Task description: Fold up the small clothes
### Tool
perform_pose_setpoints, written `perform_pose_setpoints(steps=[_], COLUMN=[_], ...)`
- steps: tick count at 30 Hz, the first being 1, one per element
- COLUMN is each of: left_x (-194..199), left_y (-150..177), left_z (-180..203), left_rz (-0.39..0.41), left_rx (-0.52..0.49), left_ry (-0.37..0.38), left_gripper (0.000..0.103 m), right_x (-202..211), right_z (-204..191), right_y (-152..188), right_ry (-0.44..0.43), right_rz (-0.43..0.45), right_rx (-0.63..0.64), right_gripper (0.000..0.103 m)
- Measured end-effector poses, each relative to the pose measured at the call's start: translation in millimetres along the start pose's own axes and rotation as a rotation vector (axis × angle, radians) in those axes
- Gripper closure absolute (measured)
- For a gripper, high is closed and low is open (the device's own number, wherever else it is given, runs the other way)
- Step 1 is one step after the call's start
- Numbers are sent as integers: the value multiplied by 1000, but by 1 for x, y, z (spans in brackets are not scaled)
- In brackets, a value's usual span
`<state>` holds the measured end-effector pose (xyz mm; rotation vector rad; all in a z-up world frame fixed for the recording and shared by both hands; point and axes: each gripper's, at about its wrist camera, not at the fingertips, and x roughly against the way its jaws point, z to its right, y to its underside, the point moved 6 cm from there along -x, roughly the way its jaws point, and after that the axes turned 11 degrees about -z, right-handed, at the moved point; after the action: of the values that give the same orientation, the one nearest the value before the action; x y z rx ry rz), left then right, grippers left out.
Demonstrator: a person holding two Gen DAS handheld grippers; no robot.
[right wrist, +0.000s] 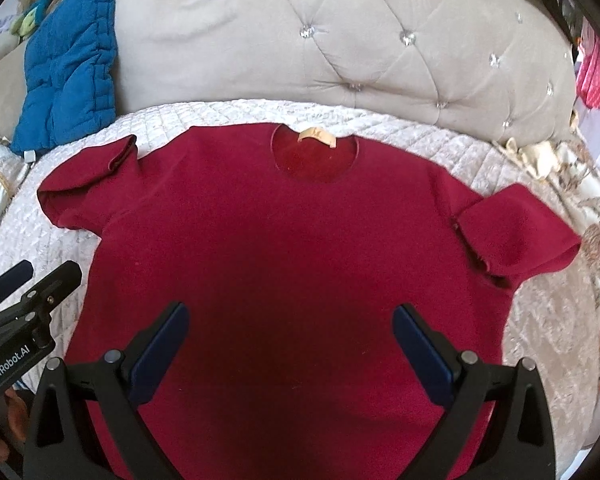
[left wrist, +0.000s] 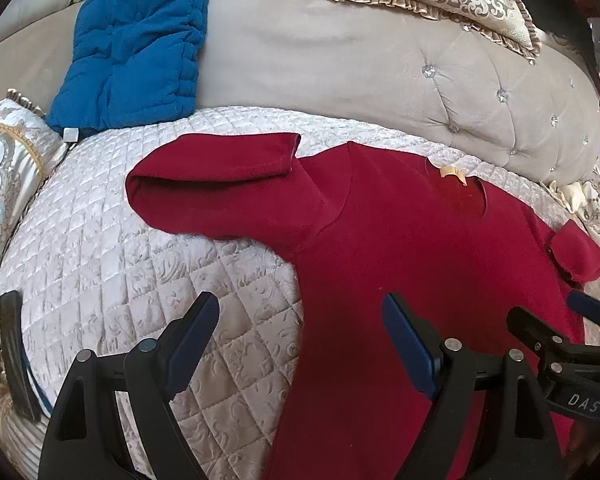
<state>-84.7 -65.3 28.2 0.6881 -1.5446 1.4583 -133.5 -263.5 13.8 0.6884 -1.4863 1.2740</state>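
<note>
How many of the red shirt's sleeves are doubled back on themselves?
2. On the flat dark red short-sleeved shirt, the left sleeve is folded towards the collar and the right sleeve inwards.

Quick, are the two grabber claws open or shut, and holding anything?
Left gripper: open, holding nothing.
Right gripper: open, holding nothing, over the dark red short-sleeved shirt.

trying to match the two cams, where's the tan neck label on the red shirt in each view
Left wrist: tan neck label sits right of centre, upper middle, at the red shirt collar.
Right wrist: label is near centre, upper third.
Shared landmark: blue quilted garment, upper left in both.
</note>
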Motion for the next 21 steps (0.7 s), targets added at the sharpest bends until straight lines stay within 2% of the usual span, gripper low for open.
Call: perform_pose_setpoints(steps=[4, 7, 21], left_x=[0, 0, 1], left_y=[0, 0, 0], left_z=[-1, -1, -3], left_rz=[-1, 0, 3], left_rx=[6, 6, 7], left_ry=[1, 1, -6], left_gripper=[38, 38, 38], right_x=[6, 10, 10], right_z=[-6, -11, -16], right_y=[-1, 0, 1], right_ry=[78, 104, 97], right_rz=[34, 50, 50], right_rx=[76, 110, 129], right_gripper=[0, 0, 0])
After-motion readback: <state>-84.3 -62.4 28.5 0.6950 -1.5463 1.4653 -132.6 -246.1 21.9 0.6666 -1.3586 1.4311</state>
